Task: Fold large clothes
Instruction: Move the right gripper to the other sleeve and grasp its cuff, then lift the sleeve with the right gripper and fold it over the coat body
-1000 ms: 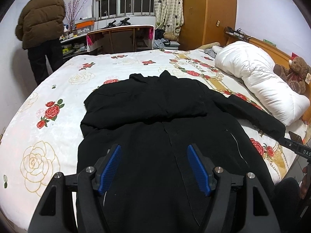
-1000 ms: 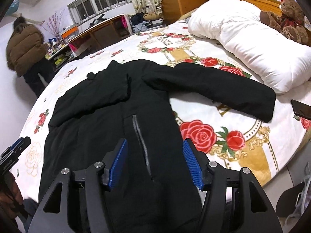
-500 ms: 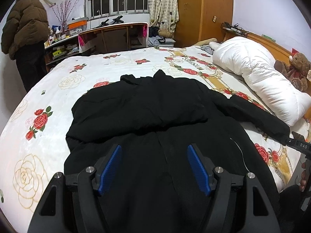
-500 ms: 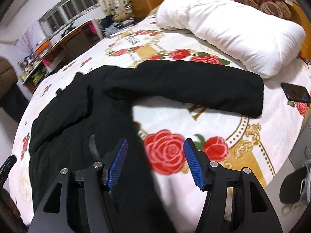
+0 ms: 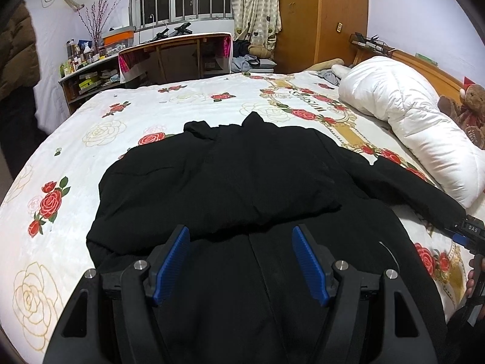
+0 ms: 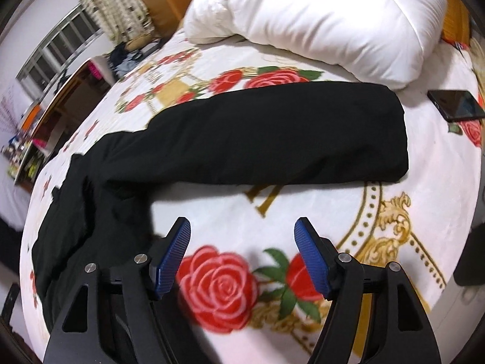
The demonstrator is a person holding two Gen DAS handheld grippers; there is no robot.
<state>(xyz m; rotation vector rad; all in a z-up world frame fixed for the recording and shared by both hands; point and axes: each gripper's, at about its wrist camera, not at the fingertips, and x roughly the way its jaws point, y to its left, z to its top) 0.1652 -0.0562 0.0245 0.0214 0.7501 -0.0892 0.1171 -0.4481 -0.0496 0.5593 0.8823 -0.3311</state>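
Left wrist view: white letters "DAS" on the black body of the right tool (image 5: 469, 233) at the frame's right edge. Gold band of the bedspread (image 5: 306, 97) carries upside-down dark lettering, too distorted to read with certainty. Right wrist view: blurred, nothing legible.

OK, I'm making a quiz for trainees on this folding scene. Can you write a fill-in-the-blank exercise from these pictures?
1. The coat lying on the bed is ____ in colour.
2. The coat's outstretched sleeve points toward the white ____.
3. Past the sleeve's cuff, a dark ____ lies on the bedspread.
4. The bedspread is printed with red ____.

Missing words: black; duvet; phone; roses
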